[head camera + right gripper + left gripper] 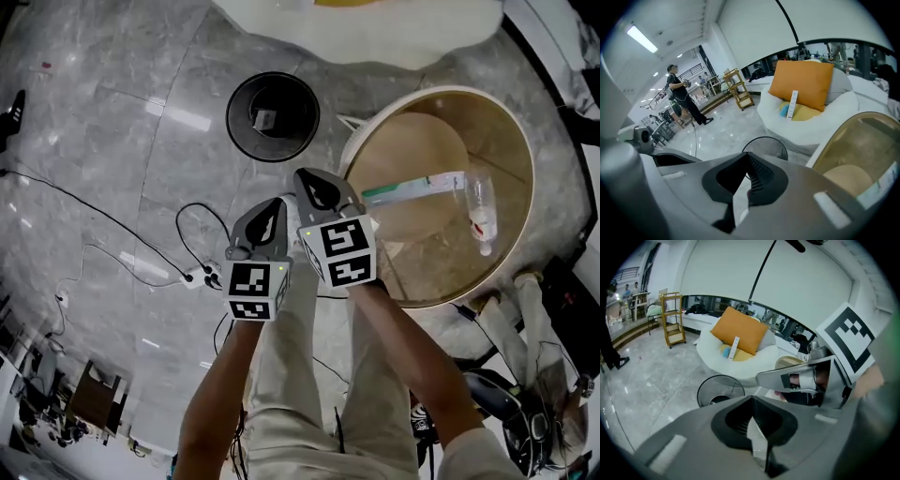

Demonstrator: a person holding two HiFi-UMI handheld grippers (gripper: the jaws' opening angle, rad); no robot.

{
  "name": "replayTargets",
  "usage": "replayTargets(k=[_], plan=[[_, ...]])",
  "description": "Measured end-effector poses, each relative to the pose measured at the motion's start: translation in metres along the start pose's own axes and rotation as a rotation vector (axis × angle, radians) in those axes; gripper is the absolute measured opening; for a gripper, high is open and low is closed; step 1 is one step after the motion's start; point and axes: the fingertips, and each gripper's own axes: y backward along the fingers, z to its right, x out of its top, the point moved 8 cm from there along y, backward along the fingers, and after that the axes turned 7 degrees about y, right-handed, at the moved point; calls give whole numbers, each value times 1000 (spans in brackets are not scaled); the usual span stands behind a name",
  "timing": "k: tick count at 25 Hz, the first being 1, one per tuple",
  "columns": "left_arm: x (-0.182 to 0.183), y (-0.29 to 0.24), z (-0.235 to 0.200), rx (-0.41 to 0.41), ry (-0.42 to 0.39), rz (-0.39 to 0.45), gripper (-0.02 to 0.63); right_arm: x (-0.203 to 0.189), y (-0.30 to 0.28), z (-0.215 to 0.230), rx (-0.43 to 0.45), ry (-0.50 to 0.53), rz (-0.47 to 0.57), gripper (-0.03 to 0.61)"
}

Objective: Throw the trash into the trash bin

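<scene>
Trash: green-and-white tube [412,187] and clear bottle [481,211], both lying on the table's right half.
Axes: tube runs left to right; bottle runs near to far at the tube's right end.
Table: round, glass top, pale rim [441,92].
Trash bin [292,98]: black mesh, on the floor, far left of the table; pale scrap [265,119] inside.
Floor [112,141]: grey marble, cables.
Left tool [275,208], right tool [307,180]: jaws closed together, side by side at the table's left edge; pale sliver in each seam, unidentifiable.

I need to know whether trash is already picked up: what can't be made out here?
Left gripper view: a pale sliver shows between the jaws of the shut left gripper; held scrap or floor behind, unclear.
Right gripper view: same doubt, a pale strip in the shut right gripper.
Head view: white scrap in the trash bin, too small to name; the gripper bodies hide anything held.
</scene>
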Motion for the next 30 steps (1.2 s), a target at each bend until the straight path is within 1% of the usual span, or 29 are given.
replayTargets(k=[4, 19, 25, 27, 30], plan=[[3, 0, 34, -25, -36, -2, 0, -7, 40, 18, -40, -18, 25, 28], [-8, -20, 163, -117, -153, -30, 0, -68, 167, 98, -174, -111, 88, 28], [-16, -32, 208, -161, -183, -47, 0, -96, 208, 131, -258, -150, 94, 29], [-20, -36, 222, -176, -189, -50, 0, -108, 221, 143, -280, -160, 90, 36], [-25, -41, 241, -193, -208, -56, 0, -128, 242, 159, -308, -172, 78, 69]])
